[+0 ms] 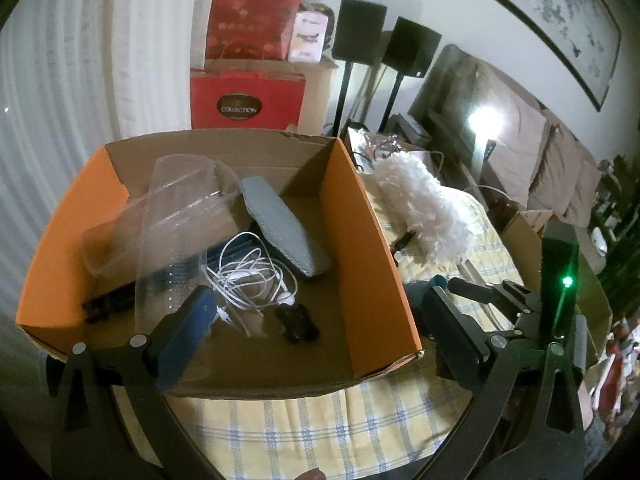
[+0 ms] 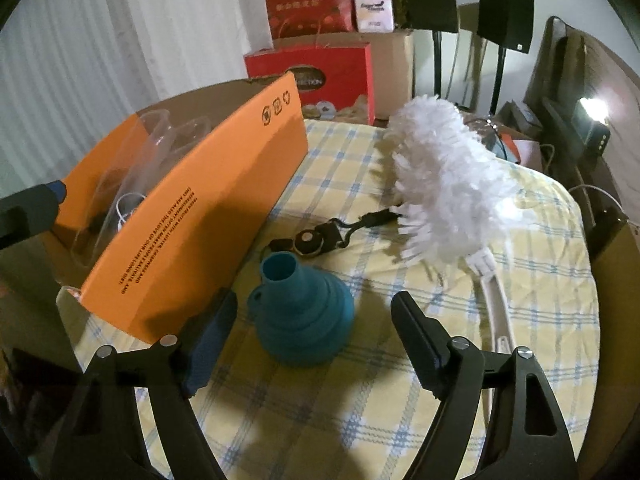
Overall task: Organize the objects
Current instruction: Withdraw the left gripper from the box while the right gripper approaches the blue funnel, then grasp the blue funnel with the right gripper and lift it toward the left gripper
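Note:
An orange cardboard box (image 1: 360,240) stands on the checked tablecloth and also shows in the right wrist view (image 2: 192,216). It holds clear plastic packaging (image 1: 172,208), a grey pad (image 1: 280,224), a white earphone cable (image 1: 248,276) and a small black item (image 1: 296,324). My left gripper (image 1: 316,312) is open and empty above the box's near right corner. A teal collapsible funnel (image 2: 304,312) stands right of the box. My right gripper (image 2: 316,312) is open, one finger on each side of the funnel, not touching. A white duster (image 2: 444,180) and a black lanyard clip (image 2: 316,240) lie behind the funnel.
The yellow and blue checked tablecloth (image 2: 360,420) covers the table. Red gift bags (image 2: 316,76) and a cardboard box stand behind the table. Two black speakers on stands (image 2: 504,20) are at the back right. My right gripper shows in the left wrist view (image 1: 492,296).

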`<move>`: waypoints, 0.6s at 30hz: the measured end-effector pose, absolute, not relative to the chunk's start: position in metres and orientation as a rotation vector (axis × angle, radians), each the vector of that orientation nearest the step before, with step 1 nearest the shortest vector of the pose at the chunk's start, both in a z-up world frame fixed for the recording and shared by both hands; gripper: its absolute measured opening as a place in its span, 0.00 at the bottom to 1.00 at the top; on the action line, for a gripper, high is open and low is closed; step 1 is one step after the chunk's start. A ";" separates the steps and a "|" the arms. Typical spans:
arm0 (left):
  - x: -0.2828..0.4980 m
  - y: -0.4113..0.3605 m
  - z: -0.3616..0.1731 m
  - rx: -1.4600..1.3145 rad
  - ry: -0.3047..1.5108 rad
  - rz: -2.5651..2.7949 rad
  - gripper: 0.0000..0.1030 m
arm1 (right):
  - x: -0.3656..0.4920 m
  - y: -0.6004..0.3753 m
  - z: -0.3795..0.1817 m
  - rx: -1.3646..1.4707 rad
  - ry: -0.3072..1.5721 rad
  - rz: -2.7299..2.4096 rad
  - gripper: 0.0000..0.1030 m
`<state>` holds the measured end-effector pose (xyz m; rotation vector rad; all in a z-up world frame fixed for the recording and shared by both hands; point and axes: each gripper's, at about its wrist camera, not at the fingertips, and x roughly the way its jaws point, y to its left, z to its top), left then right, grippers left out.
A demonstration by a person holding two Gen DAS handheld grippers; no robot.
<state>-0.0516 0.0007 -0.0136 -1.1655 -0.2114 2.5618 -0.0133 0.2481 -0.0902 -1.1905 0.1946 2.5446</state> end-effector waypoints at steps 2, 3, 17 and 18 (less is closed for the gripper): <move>-0.051 0.003 -0.013 -1.162 -0.207 2.554 0.99 | -0.015 0.250 -0.092 -1.199 0.203 2.544 0.79; -0.051 0.004 -0.013 -1.160 -0.204 2.551 0.99 | -0.016 0.250 -0.093 -1.200 0.205 2.544 0.79; -0.042 0.028 -0.010 -1.143 -0.136 2.467 0.99 | -0.017 0.252 -0.094 -1.238 0.226 2.567 0.45; -0.041 0.032 -0.010 -1.140 -0.127 2.451 0.99 | -0.015 0.252 -0.090 -1.230 0.225 2.568 0.45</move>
